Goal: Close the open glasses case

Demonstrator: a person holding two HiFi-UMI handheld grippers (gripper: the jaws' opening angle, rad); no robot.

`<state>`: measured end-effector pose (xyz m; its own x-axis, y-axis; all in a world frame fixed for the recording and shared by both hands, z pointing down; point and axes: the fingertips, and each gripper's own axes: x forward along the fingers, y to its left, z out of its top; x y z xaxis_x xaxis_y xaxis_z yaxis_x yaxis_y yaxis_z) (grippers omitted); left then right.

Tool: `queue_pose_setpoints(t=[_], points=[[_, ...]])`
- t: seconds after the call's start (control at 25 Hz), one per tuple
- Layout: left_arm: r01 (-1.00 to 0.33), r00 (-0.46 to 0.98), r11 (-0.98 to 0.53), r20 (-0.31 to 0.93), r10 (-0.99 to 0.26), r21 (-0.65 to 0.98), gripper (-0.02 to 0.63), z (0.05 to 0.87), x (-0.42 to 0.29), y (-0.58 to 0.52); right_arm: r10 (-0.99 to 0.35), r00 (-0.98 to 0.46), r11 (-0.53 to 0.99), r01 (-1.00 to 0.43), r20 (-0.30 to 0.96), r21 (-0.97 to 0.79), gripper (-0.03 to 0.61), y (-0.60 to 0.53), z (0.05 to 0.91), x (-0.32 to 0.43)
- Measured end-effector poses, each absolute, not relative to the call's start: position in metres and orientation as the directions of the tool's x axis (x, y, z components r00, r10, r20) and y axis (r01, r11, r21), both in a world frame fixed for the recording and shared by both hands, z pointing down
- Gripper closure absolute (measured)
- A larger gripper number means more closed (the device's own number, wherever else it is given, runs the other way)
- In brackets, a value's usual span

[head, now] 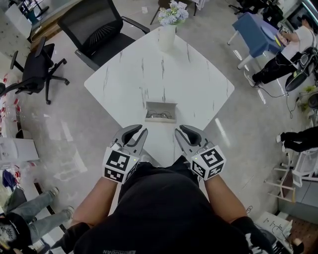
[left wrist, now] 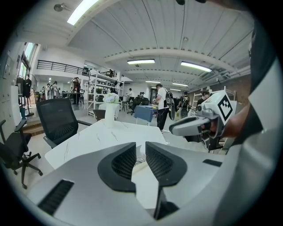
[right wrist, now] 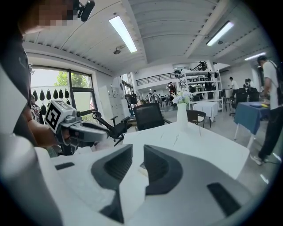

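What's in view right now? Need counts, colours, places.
table: 1, white with marble veins, centre
glasses case: 1, grey, open, near the table's near corner
glasses: 1 pair, thin dark frame, inside the case
vase: 1, white, table's far corner
flowers: 1 bunch, pale blue and white, in the vase
office chairs: 2, black, left of the table
small table: 1, blue, far right
bystanders: at least 3, room edges
left gripper: grey, table's near edge, jaws slightly apart, empty
right gripper: grey, same edge, jaws slightly apart, empty
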<state>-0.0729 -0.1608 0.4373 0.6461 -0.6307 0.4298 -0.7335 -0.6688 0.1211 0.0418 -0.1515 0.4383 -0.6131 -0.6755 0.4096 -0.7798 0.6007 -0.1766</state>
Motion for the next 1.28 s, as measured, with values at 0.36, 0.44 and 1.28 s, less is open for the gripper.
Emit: queue_pose_setpoints(t=[0.36, 0.44, 1.28], points=[[-0.711, 0.618, -0.702, 0.513, -0.596, 0.040, 0.545, 0.467, -0.072, -0.168, -0.695, -0.566, 0.591, -0.801, 0.443, -0.096, 0.514, -0.160, 0.453, 0.055], [-0.701, 0.605, -0.713, 0.544, -0.581, 0.019, 0.545, 0.481, -0.072, -0.169, -0.694, -0.538, 0.607, -0.794, 0.478, -0.013, 0.514, -0.161, 0.463, 0.058], [-0.531, 0.353, -0.823, 0.831, -0.431, -0.201, 0.543, 0.634, -0.067, -0.213, -0.589, -0.481, 0.667, -0.743, 0.650, 0.055, 0.514, -0.190, 0.547, 0.074]])
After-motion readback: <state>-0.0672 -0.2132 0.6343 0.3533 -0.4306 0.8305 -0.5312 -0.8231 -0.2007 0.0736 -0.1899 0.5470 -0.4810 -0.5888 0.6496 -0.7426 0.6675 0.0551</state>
